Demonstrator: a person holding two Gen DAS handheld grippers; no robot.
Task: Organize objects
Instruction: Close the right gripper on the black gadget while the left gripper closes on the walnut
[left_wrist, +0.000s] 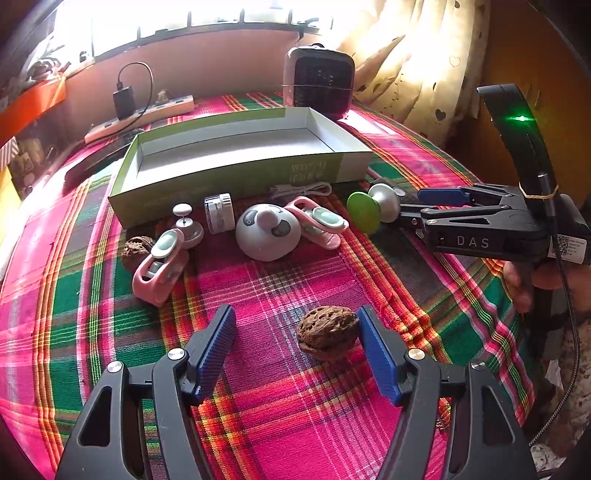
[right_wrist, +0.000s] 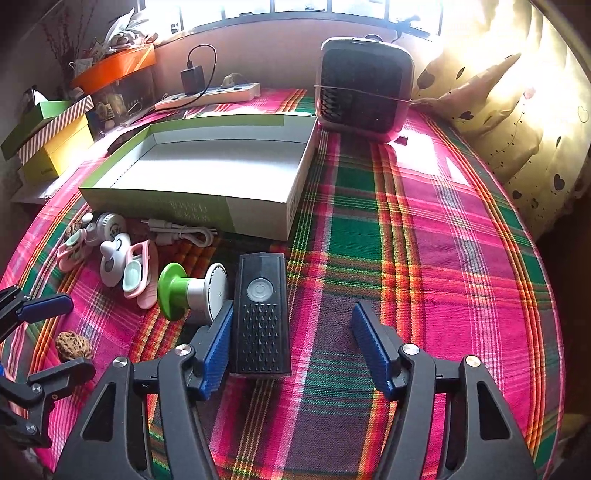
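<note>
A brown walnut (left_wrist: 327, 332) lies on the plaid cloth between the fingers of my left gripper (left_wrist: 295, 314), close to the right pad; the jaws stand wide open. A black remote (right_wrist: 260, 317) lies between the fingers of my right gripper (right_wrist: 291, 314), against the left pad (right_wrist: 218, 343) and well apart from the right one. Just left of it lies a green-and-silver knob (right_wrist: 192, 291). An empty green-and-white box (left_wrist: 221, 184) stands behind. In front of the box sit a panda-faced gadget (left_wrist: 267, 230), two pink clips (left_wrist: 159, 266), a small jar (left_wrist: 219, 212), a white cable (left_wrist: 303, 190) and a second walnut (left_wrist: 136, 251).
A small dark heater (right_wrist: 364, 85) stands at the back right of the table, a power strip (right_wrist: 210, 94) with a charger at the back. Stacked boxes (right_wrist: 48, 125) sit at the far left, a curtain (right_wrist: 517, 110) on the right. A hand (left_wrist: 524, 284) holds the right gripper.
</note>
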